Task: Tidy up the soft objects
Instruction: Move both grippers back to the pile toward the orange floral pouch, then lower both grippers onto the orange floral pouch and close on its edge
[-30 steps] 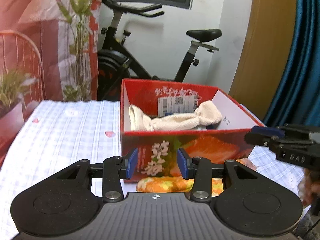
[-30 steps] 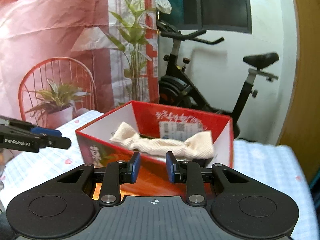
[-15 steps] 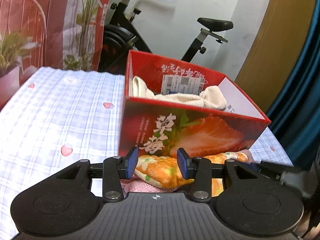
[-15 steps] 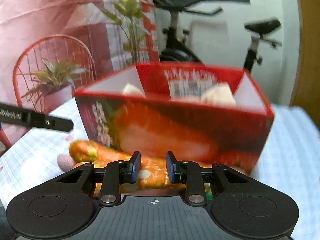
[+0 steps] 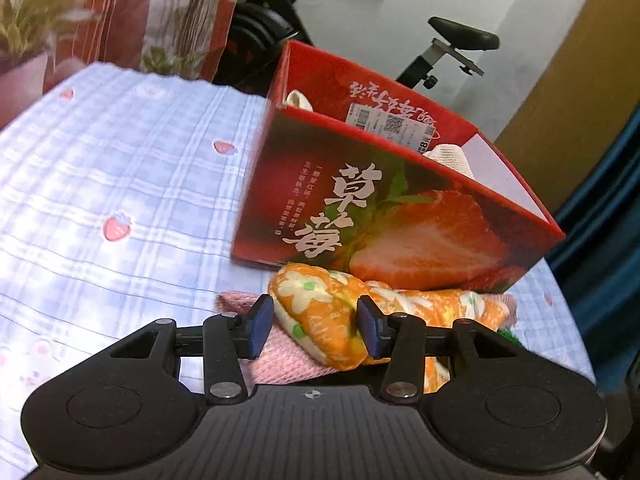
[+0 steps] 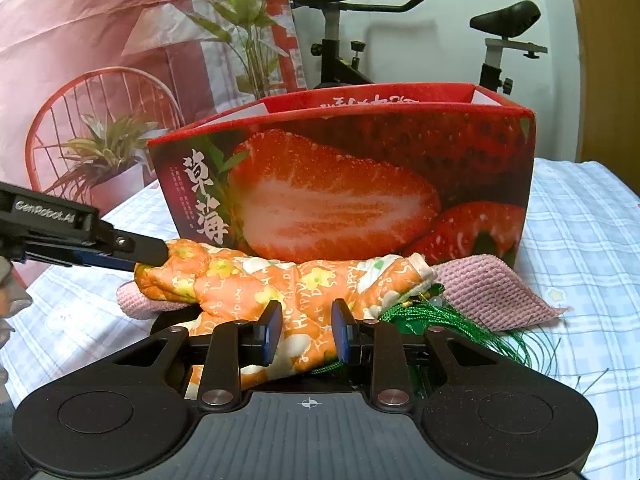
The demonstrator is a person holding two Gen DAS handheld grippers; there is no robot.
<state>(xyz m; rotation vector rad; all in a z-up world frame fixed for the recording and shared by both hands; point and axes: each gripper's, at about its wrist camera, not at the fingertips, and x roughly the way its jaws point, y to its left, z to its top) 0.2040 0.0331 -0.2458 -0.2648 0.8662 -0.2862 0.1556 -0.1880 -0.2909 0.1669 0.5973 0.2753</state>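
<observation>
the inside of the red strawberry box (image 5: pixel 400 216) is mostly hidden by its near wall; in the left wrist view only two cream tips of one cream cloth (image 5: pixel 450 156) show above the rim, and in the right wrist view the contents cannot be seen. the lower part of the orange floral cloth (image 6: pixel 260 280) is cut off behind both gripper bodies, and the pink knitted cloth (image 6: pixel 488 292) lies largely under it, with only its ends showing. the green tassel (image 6: pixel 460 320) is partly covered by the right gripper, and its attachment is hard to make out.

count: one box, one orange floral cloth, one pink knitted cloth, one green tassel, one cream cloth, two grippers, all on one blue checked tablecloth (image 5: pixel 120 184) with strawberry prints. behind stand one exercise bike (image 6: pixel 344 40) and one potted plant (image 6: pixel 104 156).

the orange floral cloth lies on the table just in front of the box, touching its near wall. the left gripper (image 5: pixel 316 330) straddles the cloth's left end; its jaws have just been opening, with the cloth between them, and the left pad shows a gap, so it is released. the right gripper (image 6: pixel 308 332) straddles the cloth's middle with narrow jaws; the pads are not seen pressing on the fabric, so this reads as released too.
</observation>
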